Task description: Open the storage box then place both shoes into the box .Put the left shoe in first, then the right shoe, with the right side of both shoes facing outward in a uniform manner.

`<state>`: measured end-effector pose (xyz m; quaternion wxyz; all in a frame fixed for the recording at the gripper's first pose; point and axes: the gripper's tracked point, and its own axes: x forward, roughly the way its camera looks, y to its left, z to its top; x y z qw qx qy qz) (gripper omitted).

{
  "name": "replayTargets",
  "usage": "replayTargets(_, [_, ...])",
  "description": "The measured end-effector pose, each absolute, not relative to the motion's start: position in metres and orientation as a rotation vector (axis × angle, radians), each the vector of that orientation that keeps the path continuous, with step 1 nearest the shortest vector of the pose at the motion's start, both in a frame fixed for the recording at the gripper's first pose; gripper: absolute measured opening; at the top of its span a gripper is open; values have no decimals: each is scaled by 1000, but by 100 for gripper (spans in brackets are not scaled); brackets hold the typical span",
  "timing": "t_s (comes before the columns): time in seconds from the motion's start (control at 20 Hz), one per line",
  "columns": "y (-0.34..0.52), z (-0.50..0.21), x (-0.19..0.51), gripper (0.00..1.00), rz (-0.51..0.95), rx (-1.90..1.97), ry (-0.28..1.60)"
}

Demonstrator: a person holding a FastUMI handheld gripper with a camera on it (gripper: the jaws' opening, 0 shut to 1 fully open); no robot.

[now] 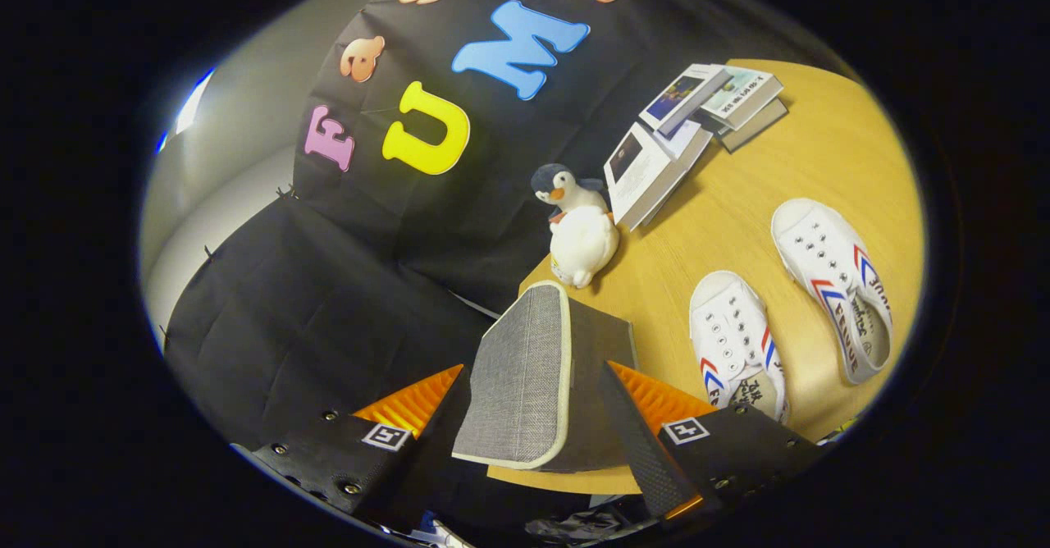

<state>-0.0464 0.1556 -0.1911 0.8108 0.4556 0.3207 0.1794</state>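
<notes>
The storage box's grey fabric lid [518,367], edged in white, stands raised between my fingers, with a darker panel [597,367] folded off its right side. My gripper [533,372] is closed in on it; each finger touches one side. The rest of the box is hidden below. Two white canvas shoes with red and blue stripes lie on the wooden table [722,212] to the right of the fingers, both with toes pointing away. One shoe [734,343] sits just beyond the right finger, and the other [837,285] lies farther right.
A plush penguin [578,232] stands on the table just beyond the lid, by the table's edge. Behind it several books [656,166] lean and lie in a loose pile [738,97]. Black cloth hangs to the left of the table.
</notes>
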Motion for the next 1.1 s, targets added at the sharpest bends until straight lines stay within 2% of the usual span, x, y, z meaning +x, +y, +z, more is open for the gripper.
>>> replayTargets(0.65, [202, -231, -58, 95, 439, 1201, 872])
replayTargets(0.75, [208, -234, -59, 86, 444, 1230, 890])
replayTargets(1.0, [224, -240, -67, 86, 484, 1213, 941])
replayTargets(1.1, [223, -246, -64, 60, 453, 1206, 935])
